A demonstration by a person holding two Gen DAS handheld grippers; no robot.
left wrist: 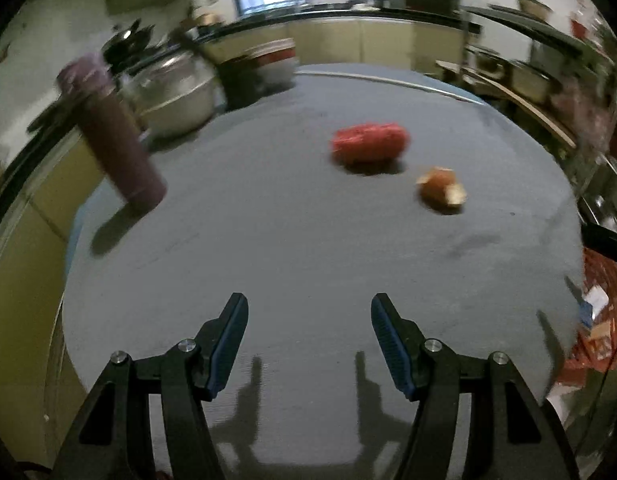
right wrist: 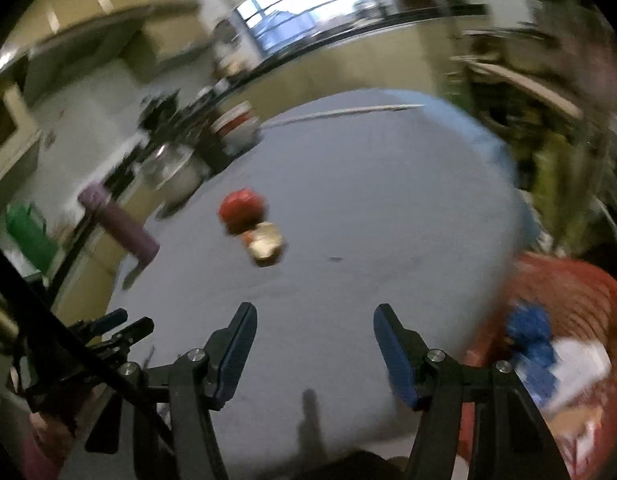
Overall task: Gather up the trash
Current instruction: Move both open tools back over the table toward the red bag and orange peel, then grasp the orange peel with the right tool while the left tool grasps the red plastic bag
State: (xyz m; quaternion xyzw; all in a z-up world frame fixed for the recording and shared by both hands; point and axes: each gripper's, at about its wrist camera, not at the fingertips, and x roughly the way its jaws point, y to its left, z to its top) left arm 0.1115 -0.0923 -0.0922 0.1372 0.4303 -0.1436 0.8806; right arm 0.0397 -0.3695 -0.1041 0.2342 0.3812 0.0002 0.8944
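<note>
A crumpled red piece of trash point(left wrist: 369, 143) lies on the grey table point(left wrist: 268, 240), with a tan crumpled scrap point(left wrist: 442, 191) to its right. My left gripper point(left wrist: 309, 304) is open and empty, well short of both. In the right wrist view the red trash point(right wrist: 241, 210) and the tan scrap point(right wrist: 265, 245) lie close together ahead. My right gripper point(right wrist: 315, 314) is open and empty over the table point(right wrist: 368, 200). An orange-red basket point(right wrist: 568, 300) at the right edge holds blue and white trash point(right wrist: 534, 344).
A purple bottle point(left wrist: 112, 136) stands at the table's left edge, beside a steel pot point(left wrist: 176, 92) and stacked bowls point(left wrist: 274, 60). The basket point(left wrist: 600, 312) sits off the table's right edge. The left gripper's fingers point(right wrist: 108, 328) show at the lower left of the right wrist view.
</note>
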